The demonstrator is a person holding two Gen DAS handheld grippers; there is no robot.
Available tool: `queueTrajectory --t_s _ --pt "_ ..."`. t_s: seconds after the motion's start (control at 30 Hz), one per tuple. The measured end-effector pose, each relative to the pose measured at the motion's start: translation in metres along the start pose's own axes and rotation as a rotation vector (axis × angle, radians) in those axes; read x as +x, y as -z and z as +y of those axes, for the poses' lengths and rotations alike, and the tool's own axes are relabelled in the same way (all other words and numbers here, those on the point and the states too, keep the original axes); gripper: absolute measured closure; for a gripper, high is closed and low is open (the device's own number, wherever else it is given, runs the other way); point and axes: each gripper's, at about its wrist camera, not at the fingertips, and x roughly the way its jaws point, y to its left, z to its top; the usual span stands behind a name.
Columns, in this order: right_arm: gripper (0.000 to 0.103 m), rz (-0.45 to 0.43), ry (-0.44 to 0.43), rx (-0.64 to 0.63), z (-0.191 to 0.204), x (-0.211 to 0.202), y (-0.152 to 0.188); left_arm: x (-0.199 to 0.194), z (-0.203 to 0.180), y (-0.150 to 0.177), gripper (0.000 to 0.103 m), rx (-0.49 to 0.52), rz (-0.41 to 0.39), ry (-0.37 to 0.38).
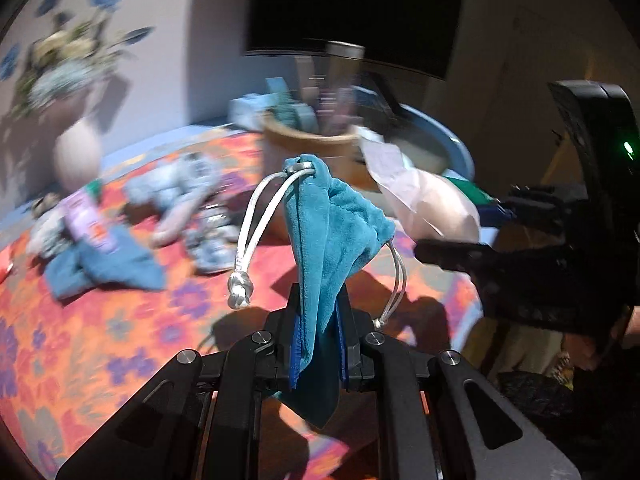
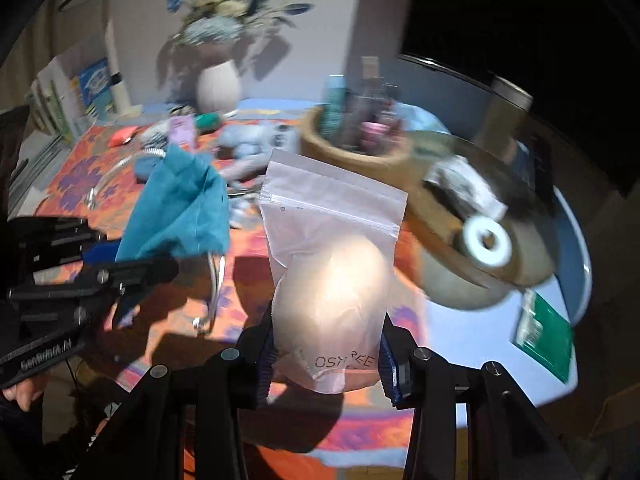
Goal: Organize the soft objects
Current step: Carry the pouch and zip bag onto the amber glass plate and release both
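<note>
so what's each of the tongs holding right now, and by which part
The left tongs pinch the teal drawstring pouch by its bottom end, cords hanging loose. The right tongs grip the zip bag by its lower sides, seal end up.

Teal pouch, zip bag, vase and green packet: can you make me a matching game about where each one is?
Things:
1. teal pouch
2. zip bag
3. vase
4. green packet

Places:
A. lying flat on the pale blue table edge
B. pinched in the left gripper
C. standing at the back by the wall, with flowers
D. pinched in the right gripper

Pairs: 1-B, 2-D, 3-C, 4-A
</note>
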Motion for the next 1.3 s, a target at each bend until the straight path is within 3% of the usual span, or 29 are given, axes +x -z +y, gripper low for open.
queueTrajectory --t_s 0.23,0.47,0.73,1.0,1.03,1.07,1.1,1.13,1.17,1.2,1.3 --pt "0.061 -0.041 0.09 0.119 -0.064 -0.026 0.014 0.014 -0.056 -0.032 0.092 0.083 -0.029 0.057" --pt "0.061 -0.12 0.16 0.275 -0.134 -0.048 0.006 0.042 -0.094 -0.095 0.092 0.088 -0.067 0.03" --pt "0.061 -0.174 0.136 0.416 -0.192 -0.033 -0.024 0.1 -0.096 -0.155 0.092 -0.012 -0.029 0.003" --pt "0.061 -0.119 0.068 0.533 -0.233 0.019 -0.05 0.136 -0.095 -0.173 0.091 -0.005 -0.02 -0.043" --pt "0.06 -0.111 0.069 0.545 -0.237 0.026 -0.053 0.139 -0.095 -0.174 0.088 0.002 -0.023 -0.049" --pt "0.057 -0.11 0.061 0.552 -0.239 0.03 -0.055 0.143 -0.095 -0.175 0.073 0.01 -0.023 -0.059" --pt "0.048 -0.11 0.047 0.563 -0.242 0.034 -0.056 0.146 -0.094 -0.176 0.056 0.012 -0.023 -0.063" --pt "0.041 -0.111 0.029 0.573 -0.246 0.038 -0.058 0.148 -0.093 -0.176 0.048 0.016 -0.027 -0.073" --pt "0.04 -0.115 0.015 0.579 -0.248 0.041 -0.059 0.149 -0.093 -0.176 0.03 0.019 -0.041 -0.082" --pt "0.04 -0.114 0.006 0.586 -0.251 0.044 -0.058 0.149 -0.092 -0.176 0.024 0.022 -0.056 -0.089" --pt "0.04 -0.103 -0.009 0.6 -0.254 0.047 -0.053 0.151 -0.094 -0.175 0.024 0.047 -0.062 -0.092"
